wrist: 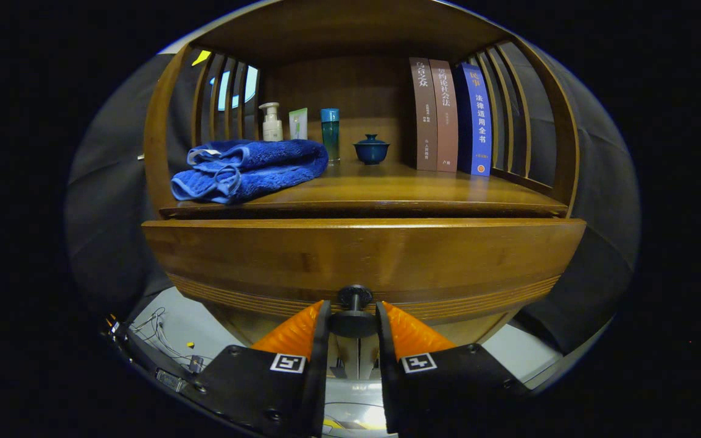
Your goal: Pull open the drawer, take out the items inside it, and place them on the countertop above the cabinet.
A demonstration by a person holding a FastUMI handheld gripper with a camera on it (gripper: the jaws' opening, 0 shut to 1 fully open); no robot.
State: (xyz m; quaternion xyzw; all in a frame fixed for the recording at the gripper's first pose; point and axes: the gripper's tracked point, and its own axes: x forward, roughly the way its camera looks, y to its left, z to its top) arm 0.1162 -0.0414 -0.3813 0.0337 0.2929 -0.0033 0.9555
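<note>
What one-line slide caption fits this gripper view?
Tool shut on the drawer knob, drawer front pulled slightly out below the countertop holding a folded blue towel.

Beyond the gripper, whose fingers pinch the drawer knob, we read upright spines: brown book "乌合之众", blue book "民事 法律适用全书". We cannot make out the middle book.

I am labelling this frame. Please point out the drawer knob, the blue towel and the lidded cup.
drawer knob (pixel 353 316): gripper view, its dark round head.
blue towel (pixel 253 167): gripper view, its folded top.
lidded cup (pixel 371 149): gripper view, its bowl.
</note>
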